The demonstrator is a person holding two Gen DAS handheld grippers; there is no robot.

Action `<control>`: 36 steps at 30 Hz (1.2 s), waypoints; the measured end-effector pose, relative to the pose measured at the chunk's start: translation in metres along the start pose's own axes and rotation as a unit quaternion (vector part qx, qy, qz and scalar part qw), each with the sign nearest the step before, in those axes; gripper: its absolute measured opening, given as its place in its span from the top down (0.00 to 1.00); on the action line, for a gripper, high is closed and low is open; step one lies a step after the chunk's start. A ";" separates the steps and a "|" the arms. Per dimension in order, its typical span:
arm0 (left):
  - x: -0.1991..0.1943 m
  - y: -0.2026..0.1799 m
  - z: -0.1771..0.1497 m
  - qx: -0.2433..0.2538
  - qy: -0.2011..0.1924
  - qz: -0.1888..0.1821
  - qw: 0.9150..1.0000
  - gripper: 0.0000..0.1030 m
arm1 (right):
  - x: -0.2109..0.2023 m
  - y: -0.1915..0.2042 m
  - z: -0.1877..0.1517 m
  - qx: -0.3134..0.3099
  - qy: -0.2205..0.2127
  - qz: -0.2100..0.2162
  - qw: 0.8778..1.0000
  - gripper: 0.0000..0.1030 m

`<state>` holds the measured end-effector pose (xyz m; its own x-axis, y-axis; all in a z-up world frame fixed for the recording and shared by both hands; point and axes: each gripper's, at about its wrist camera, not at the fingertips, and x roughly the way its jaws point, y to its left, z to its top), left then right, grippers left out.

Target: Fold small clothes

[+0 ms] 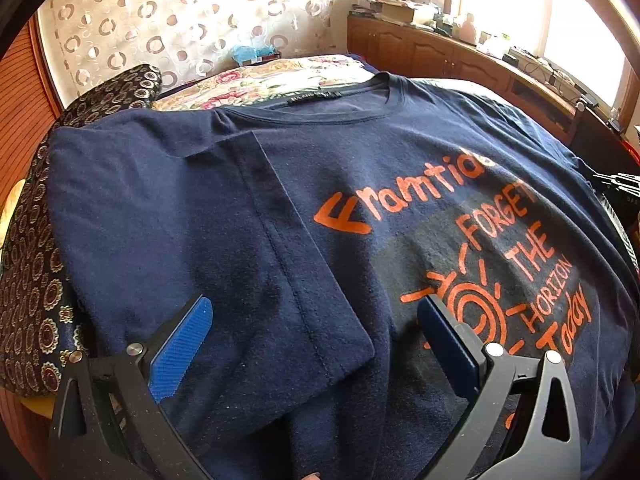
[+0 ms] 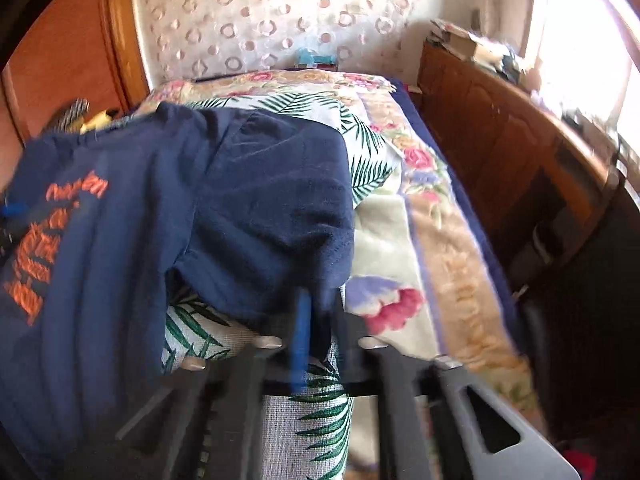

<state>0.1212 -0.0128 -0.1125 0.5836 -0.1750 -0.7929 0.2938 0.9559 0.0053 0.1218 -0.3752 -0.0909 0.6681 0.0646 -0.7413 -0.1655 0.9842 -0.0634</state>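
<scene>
Navy T-shirt (image 1: 360, 184) lies spread front-up across most of the left wrist view, neckline w/ black label toward the top centre, orange print — "FORGET THE HORIZON" plus a sun graphic — at right. One sleeve (image 1: 248, 248) is folded in over the chest, its hemmed edge running diagonally from upper centre down to lower centre of the frame. Left gripper (image 1: 316, 340) sits at the bottom edge, jaws spread wide, blue pads either side of the folded sleeve's lower corner; nothing pinched between them, fabric just lies below. A dark patterned cushion (image 1: 36, 280) w/ gold medallions runs along the left edge, partly under the shirt. Floral bedspread (image 1: 260, 80) shows behind the collar, curtain w/ ring pattern (image 1: 160, 20) above it, wooden cabinet (image 1: 440, 56) at upper right w/ clutter on top, bright window beyond. In the right wrist view — blurry — the right gripper (image 2: 316, 320) is at bottom centre, jaws closed down tight on the hem of the other sleeve (image 2: 280, 200), dark cloth bunched and pulled up off the bed right at the blue pad. Shirt body fills the left half there, orange print at far left. Under the sleeve a white cloth w/ green palm leaves (image 2: 328, 420) is visible; the floral bedspread stretches to the right of it, cabinet along the right edge.
</scene>
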 end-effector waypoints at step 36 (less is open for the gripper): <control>-0.080 -0.001 0.018 -0.061 -0.128 -0.008 0.990 0.00 | 0.001 0.107 0.012 -0.099 -0.039 0.122 0.987 0.93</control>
<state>0.0877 -0.0037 -0.0380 0.7568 -0.2293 -0.6121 0.2199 0.9712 -0.0919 0.1137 -0.2680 -0.0904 0.6434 0.3150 -0.6977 -0.4617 0.8867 -0.0255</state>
